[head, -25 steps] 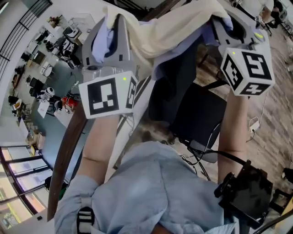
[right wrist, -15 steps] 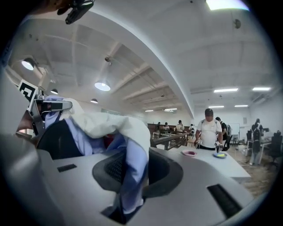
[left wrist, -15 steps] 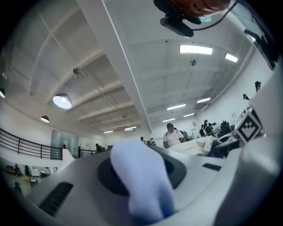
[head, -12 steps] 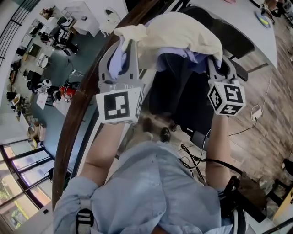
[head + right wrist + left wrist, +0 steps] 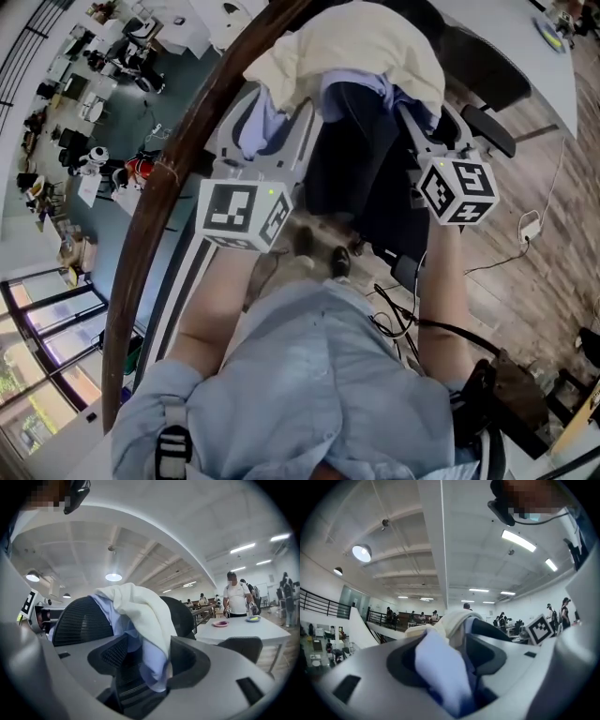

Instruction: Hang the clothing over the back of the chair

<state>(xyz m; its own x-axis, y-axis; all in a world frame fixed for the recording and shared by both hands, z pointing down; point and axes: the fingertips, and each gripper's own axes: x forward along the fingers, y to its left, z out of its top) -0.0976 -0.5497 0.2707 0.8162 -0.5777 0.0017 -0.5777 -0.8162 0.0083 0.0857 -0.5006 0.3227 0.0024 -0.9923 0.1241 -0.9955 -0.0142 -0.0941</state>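
Note:
A cream and pale blue piece of clothing lies draped over the top of a black mesh chair back. My left gripper is at the cloth's left end and my right gripper at its right end. Both sets of jaws have just been opening. In the left gripper view a blue fold lies loose between the spread jaws of the left gripper. In the right gripper view the cloth hangs down between the parted jaws of the right gripper, with chair mesh showing beside it.
A curved brown rail runs along the left of the chair, with a lower floor full of equipment beyond it. A second black chair and a white table with plates stand to the right, where a person stands. Cables lie on the wooden floor.
Both grippers have come down with the clothing, which now rests over the chair back. Both pairs of jaws stand wider apart than before.

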